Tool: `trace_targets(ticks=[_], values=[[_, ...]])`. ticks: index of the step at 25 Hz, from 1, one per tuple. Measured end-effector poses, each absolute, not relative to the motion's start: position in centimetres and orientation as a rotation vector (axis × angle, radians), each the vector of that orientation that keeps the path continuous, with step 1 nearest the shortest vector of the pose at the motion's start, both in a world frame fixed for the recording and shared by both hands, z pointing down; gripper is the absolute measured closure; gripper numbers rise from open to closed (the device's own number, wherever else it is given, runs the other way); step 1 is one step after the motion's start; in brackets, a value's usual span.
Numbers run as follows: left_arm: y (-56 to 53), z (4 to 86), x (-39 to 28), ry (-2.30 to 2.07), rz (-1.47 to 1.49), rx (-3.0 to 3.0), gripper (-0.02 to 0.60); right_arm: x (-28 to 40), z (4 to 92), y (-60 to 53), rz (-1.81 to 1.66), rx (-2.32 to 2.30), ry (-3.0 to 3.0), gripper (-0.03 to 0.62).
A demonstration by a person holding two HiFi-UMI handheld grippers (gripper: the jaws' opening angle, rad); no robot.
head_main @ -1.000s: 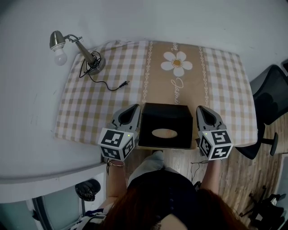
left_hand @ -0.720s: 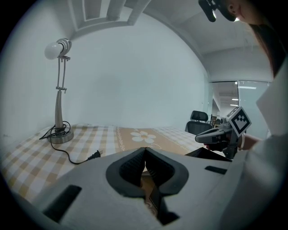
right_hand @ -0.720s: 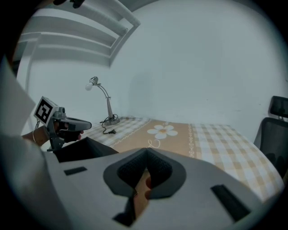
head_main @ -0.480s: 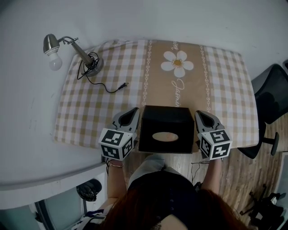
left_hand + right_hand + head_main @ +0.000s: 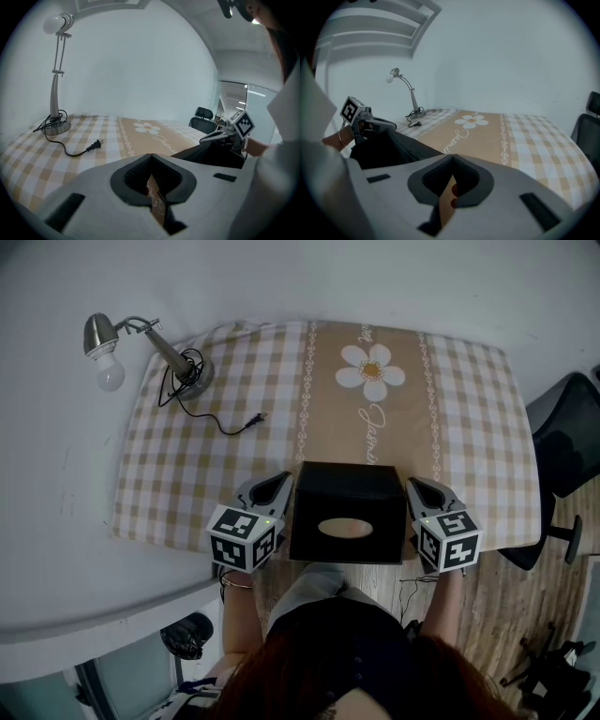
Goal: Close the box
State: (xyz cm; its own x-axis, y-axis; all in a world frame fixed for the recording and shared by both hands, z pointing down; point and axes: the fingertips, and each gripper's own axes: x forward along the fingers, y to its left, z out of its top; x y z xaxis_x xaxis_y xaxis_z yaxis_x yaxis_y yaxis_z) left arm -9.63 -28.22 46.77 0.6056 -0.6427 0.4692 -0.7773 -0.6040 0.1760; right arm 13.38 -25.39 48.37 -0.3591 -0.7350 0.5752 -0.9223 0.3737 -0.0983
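Head view: I see the black box (image 5: 344, 512) sitting on the checked cloth (image 5: 234, 427) at the near edge of the table (image 5: 487, 409), in front of the daisy print. Its top carries a pale oval. My left gripper (image 5: 277, 484) lies just beside the box's left side and my right gripper (image 5: 419, 486) just beside its right side, both pointing away from me. I cannot tell whether either one touches the box.

In the left gripper view, the left gripper (image 5: 151, 157) has its jaws brought together at the tips, with nothing clamped; only a sliver of cloth shows behind them. The box (image 5: 211, 152) sits off to the right there, with the right gripper (image 5: 220, 136) beyond it.

In the right gripper view, the right gripper (image 5: 452, 159) also has its jaws together and holds nothing. The box (image 5: 389, 147) is to its left, with the left gripper (image 5: 379, 124) at its far side.

A lamp (image 5: 150, 338) stands at the far left corner, and its cord (image 5: 225, 418) trails loose across the cloth. A chair (image 5: 562, 456) is off the table's right end.
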Motion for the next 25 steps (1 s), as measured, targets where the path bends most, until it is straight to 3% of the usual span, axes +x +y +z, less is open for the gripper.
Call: trace_targets(ticks=[25], values=[[-28.0,50.2,-8.8,-1.012,0.623,2.407,0.554,12.7,51.0,-25.0,0.68,1.288,-2.205,0.577]])
